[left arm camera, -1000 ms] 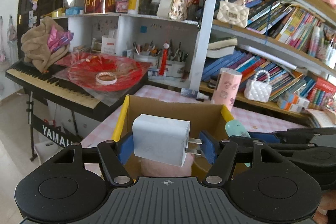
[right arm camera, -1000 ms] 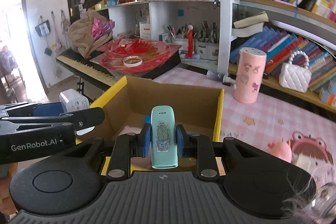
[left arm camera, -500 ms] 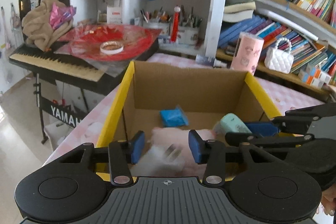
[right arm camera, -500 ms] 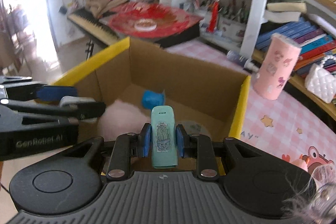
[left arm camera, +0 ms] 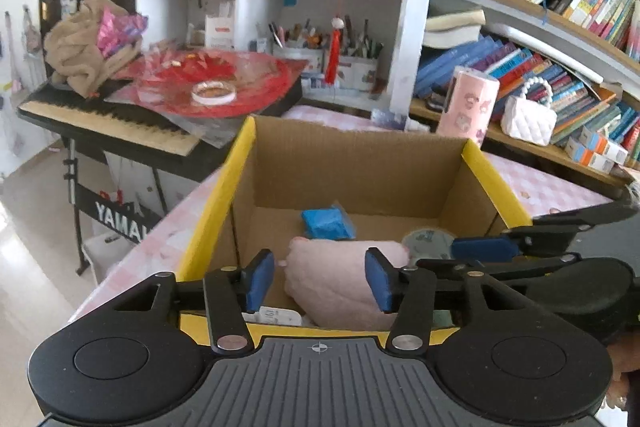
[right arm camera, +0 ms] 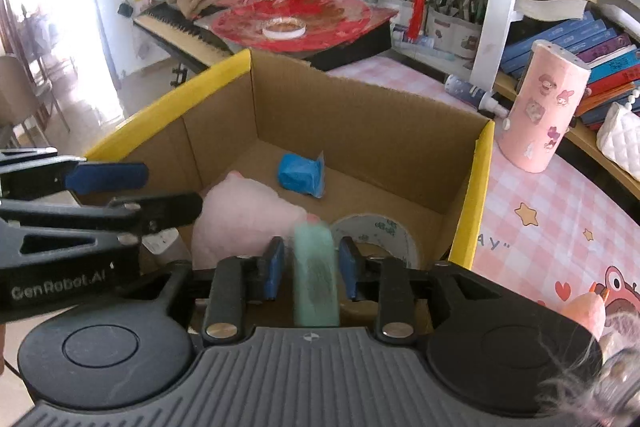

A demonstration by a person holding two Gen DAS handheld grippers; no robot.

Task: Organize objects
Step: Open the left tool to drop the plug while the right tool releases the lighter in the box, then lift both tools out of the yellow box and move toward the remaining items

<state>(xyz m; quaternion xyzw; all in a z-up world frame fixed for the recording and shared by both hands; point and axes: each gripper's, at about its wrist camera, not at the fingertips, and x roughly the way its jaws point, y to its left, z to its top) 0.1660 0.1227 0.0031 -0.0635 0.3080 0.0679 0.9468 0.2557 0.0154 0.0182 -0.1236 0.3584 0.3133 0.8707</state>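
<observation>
Both grippers hang over the near edge of the cardboard box point(right arm camera: 360, 131) — corrugated brown walls, yellow tape along the side rims — which sits on the pink checked counter point(right arm camera: 560, 227).

Left gripper point(left arm camera: 318, 279): jaws part-open and empty, having just been widening. A second ago they clamped the white charger point(left arm camera: 276, 315), a smooth boxy plug; it now lies on the box floor in the near left corner, only its top showing under the jaws.

Right gripper point(right arm camera: 310, 267): jaws have just been opening, with a sliver of daylight either side of the mint-green case point(right arm camera: 315, 279), a slim rounded plastic bar with a sticker. It is blurred, standing between the pads, no longer pinched as it was half a second ago.

Inside the box: a soft pink plush point(right arm camera: 248, 215) fills the near middle, a crinkly blue packet point(right arm camera: 301, 174) sits towards the far wall, and a flat round tape roll point(right arm camera: 384, 233) lies by the right wall.

A pink cylindrical tumbler point(right arm camera: 540, 107) stands on the counter, beyond the box's far right corner.
</observation>
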